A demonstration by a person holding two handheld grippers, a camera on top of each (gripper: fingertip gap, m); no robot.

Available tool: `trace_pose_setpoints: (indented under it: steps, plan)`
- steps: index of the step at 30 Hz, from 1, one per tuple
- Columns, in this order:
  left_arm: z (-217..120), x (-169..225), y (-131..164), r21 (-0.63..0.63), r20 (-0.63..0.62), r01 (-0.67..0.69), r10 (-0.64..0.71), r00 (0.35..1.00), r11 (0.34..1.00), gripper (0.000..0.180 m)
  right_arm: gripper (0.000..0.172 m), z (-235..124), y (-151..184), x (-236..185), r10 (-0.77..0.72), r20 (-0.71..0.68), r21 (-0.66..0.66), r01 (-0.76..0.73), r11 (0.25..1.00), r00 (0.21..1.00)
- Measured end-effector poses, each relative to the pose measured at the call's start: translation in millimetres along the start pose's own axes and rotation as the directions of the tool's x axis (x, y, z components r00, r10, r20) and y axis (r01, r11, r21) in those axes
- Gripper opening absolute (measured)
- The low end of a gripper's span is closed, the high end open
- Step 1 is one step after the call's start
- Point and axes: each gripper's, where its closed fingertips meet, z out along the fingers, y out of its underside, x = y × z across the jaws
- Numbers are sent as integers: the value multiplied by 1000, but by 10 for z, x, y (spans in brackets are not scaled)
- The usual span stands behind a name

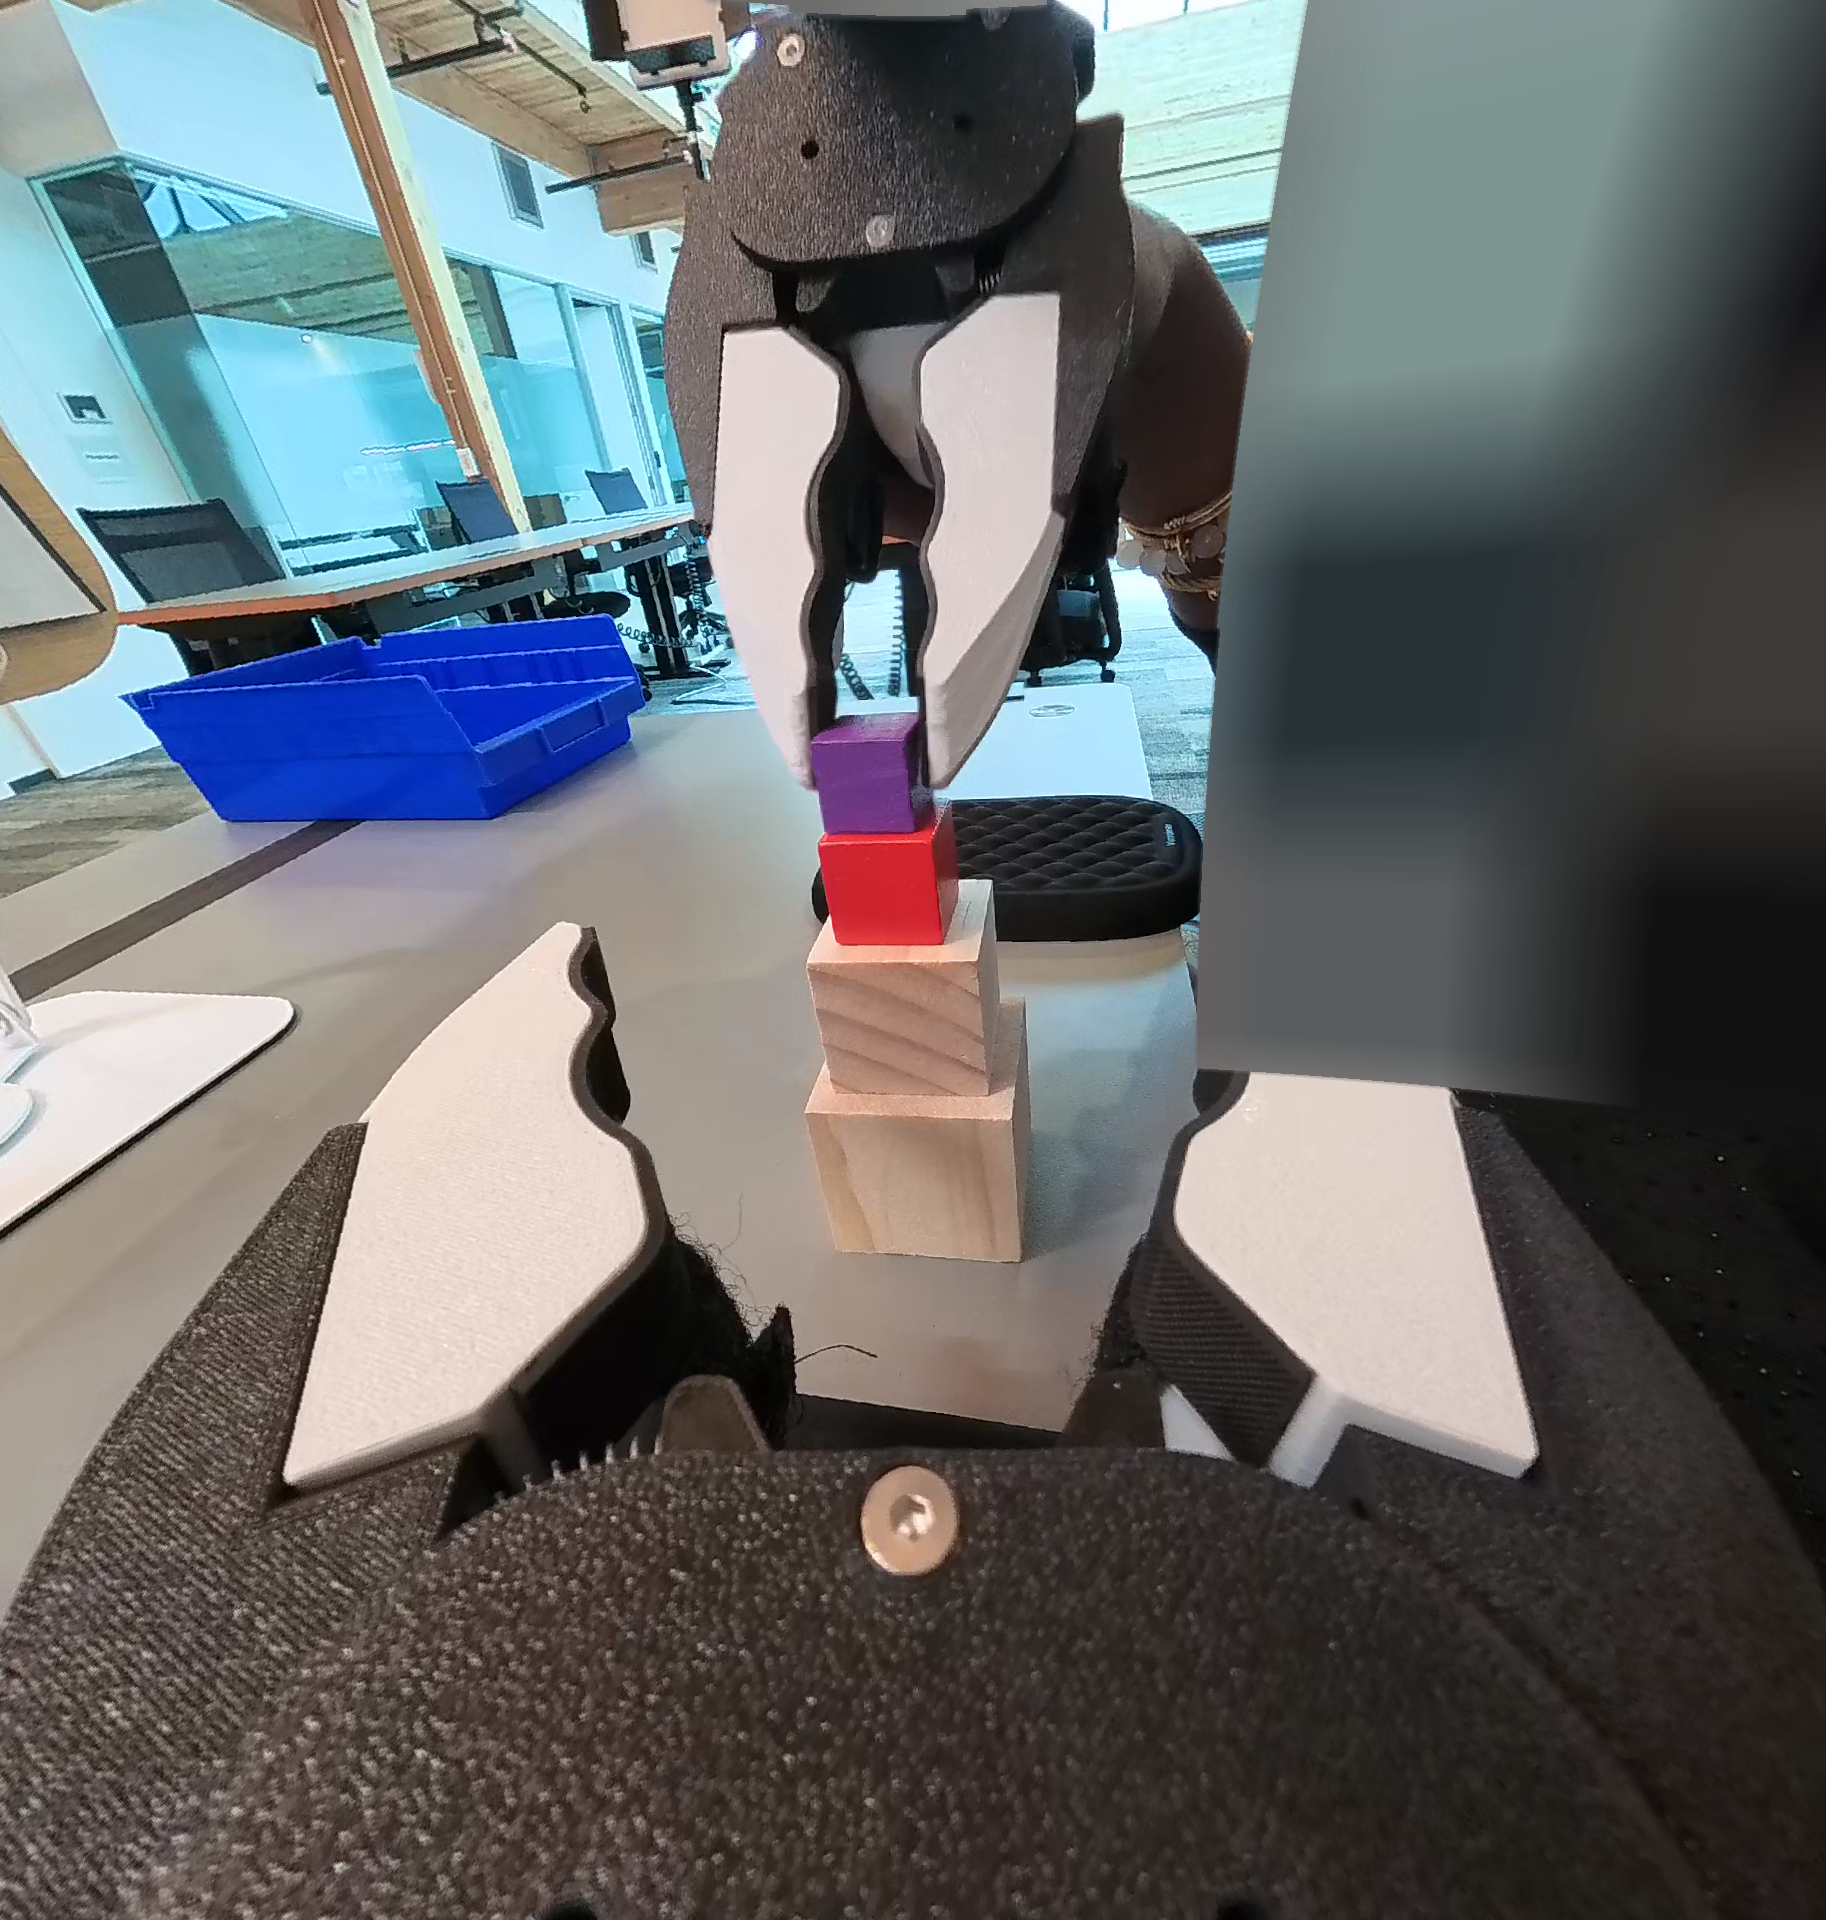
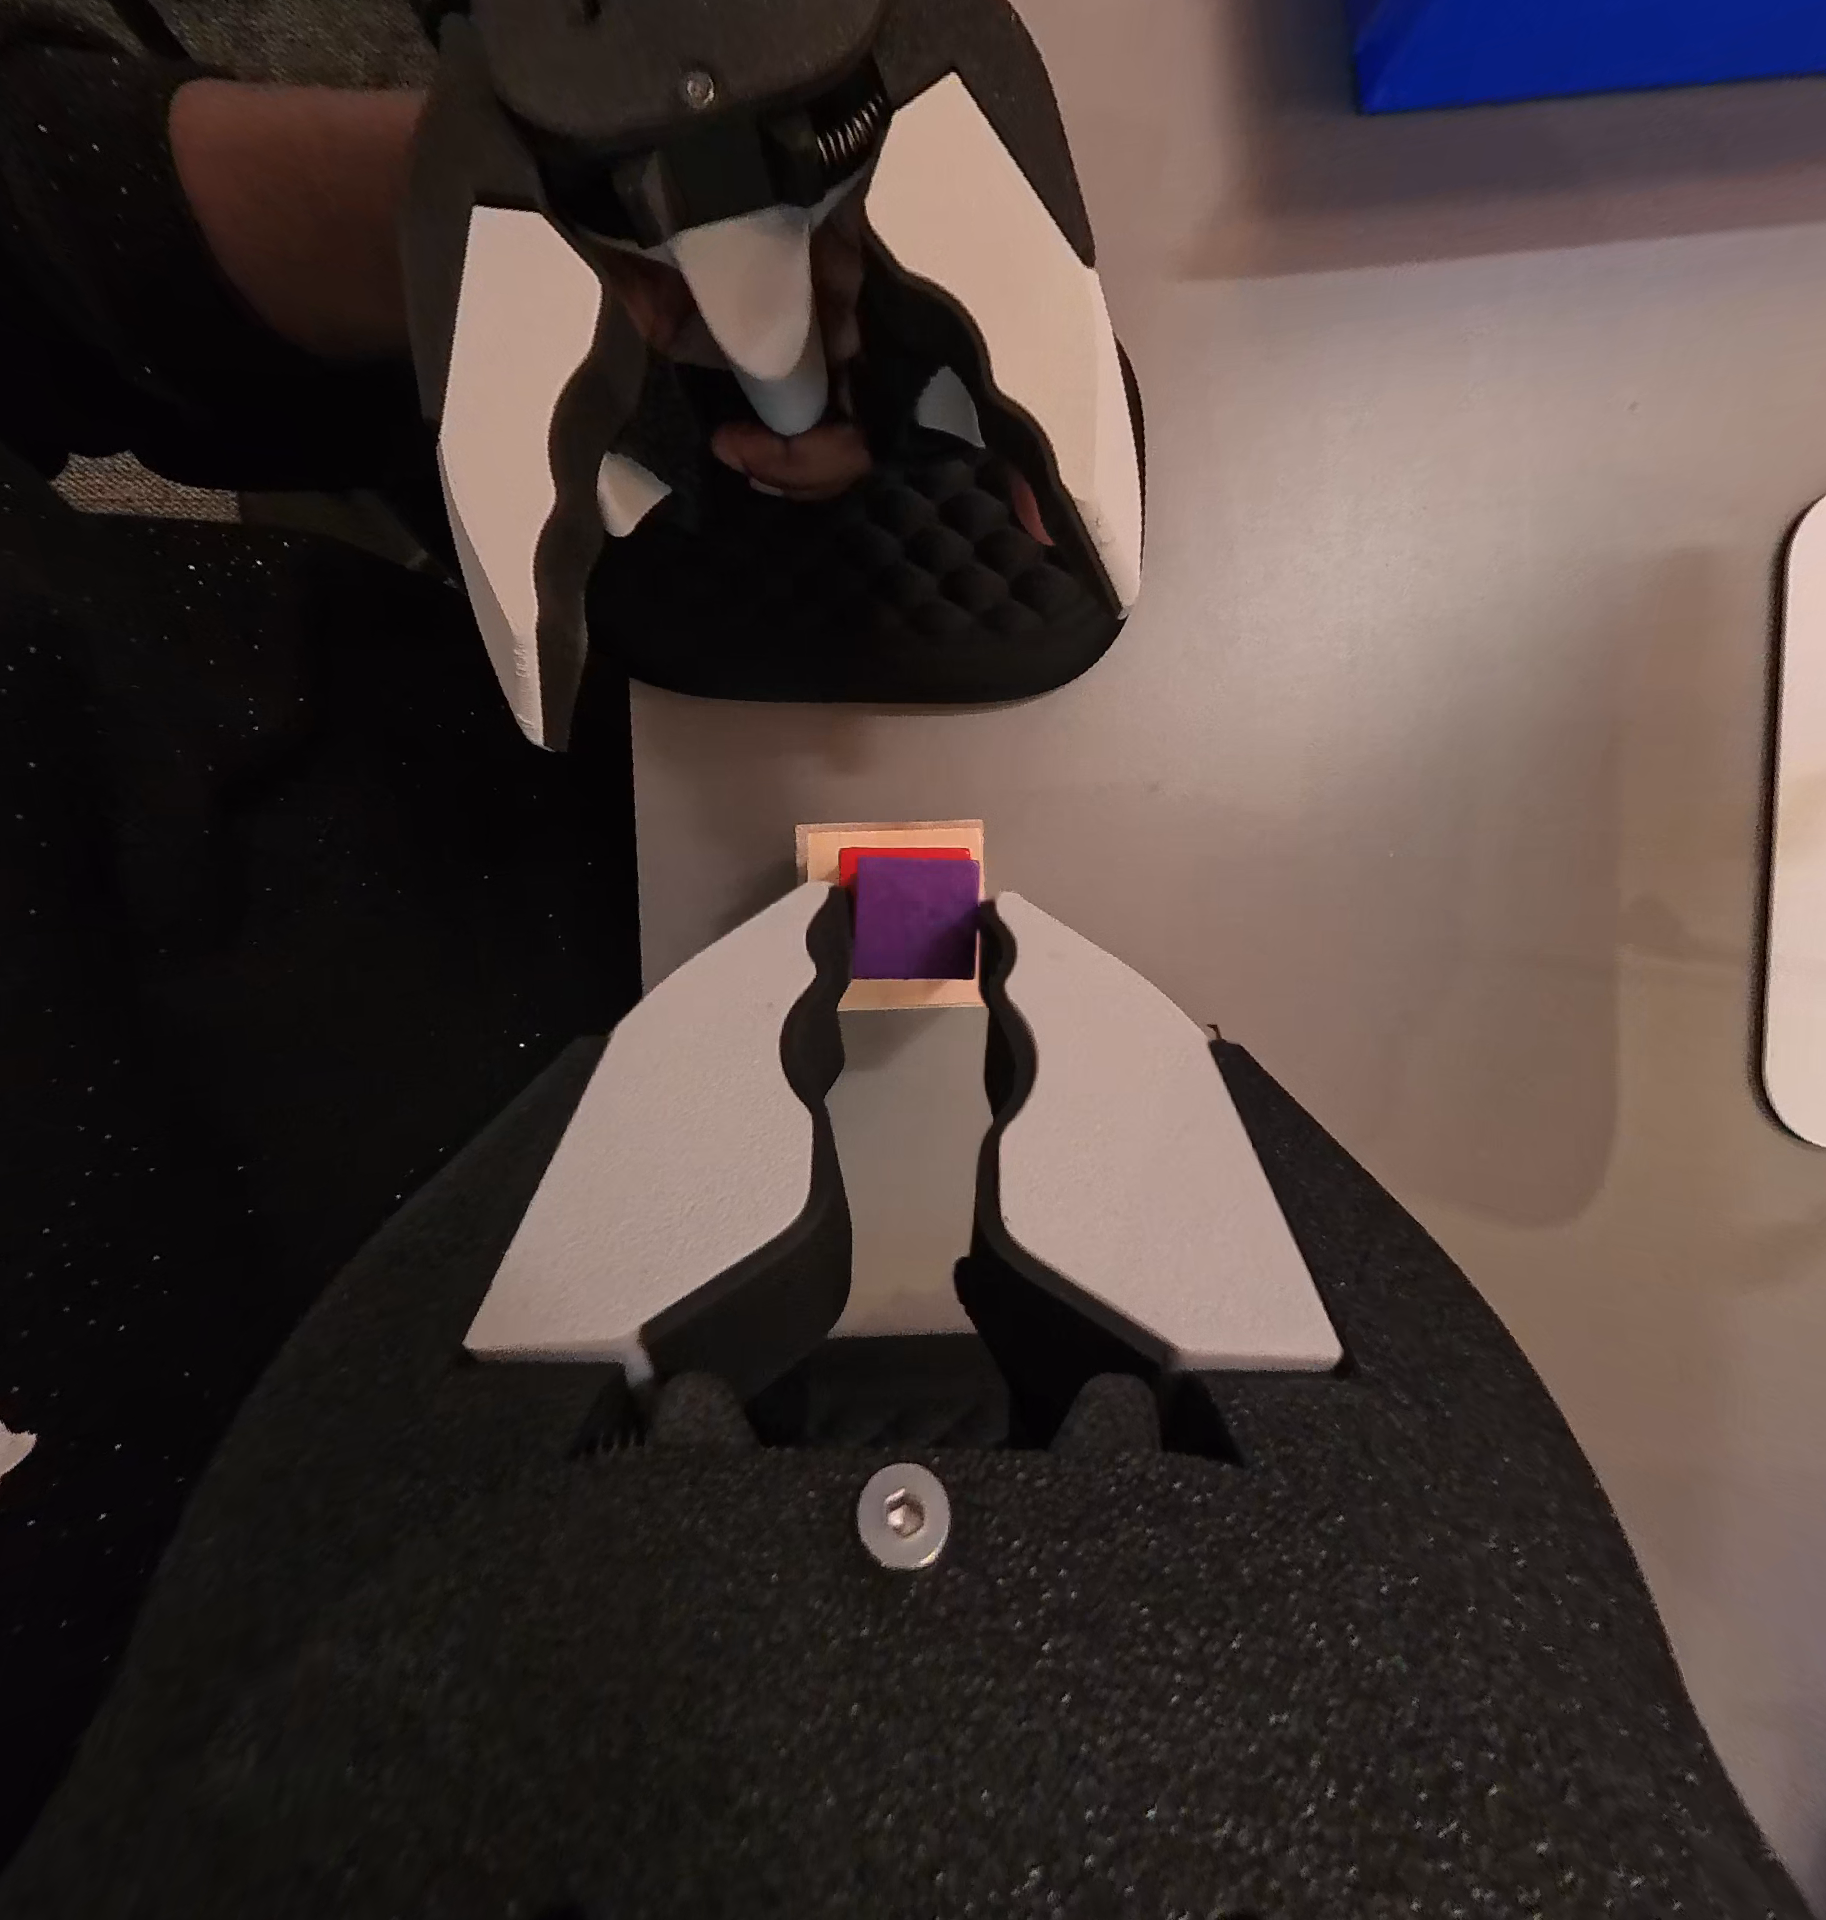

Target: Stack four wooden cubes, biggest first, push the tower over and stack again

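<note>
**Purple block gripped atop a stack**

Seen from above, the right gripper (image 2: pixel 914 920) pinches a purple block (image 2: pixel 914 920) sitting on a red block (image 2: pixel 849 862) and wooden blocks (image 2: pixel 888 834). Beyond the stack, the left gripper (image 2: pixel 836 665) hangs wide open over a black pad (image 2: pixel 867 644).

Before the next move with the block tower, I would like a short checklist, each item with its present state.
1. Right tool grips the purple block on both sides: ok.
2. Purple block rests on the red block: ok, though it is shifted toward one edge.
3. Red block centred on the upper wooden block: not ok, it sits toward one side.
4. Upper wooden block square on the lower wooden block: not ok, slightly offset and turned.
5. Left tool open and clear of the tower: ok.
6. Tower stable if released: cannot tell.
</note>
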Motion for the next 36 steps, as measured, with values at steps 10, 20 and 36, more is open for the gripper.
trace_pose_setpoints:
  steps: [10,20,36]
  plan:
    - [-8,4,5,0,1,-3,3,1000,1000,108,66,-58,-47,70,3,-57,83,2,997,998]
    - [-50,-26,26,-7,17,-8,8,1000,1000,108,144,-277,186,275,64,-211,583,73,809,975]
    - [-102,-95,-40,41,48,15,-17,999,999,110,142,-388,772,148,132,-138,848,48,528,982]
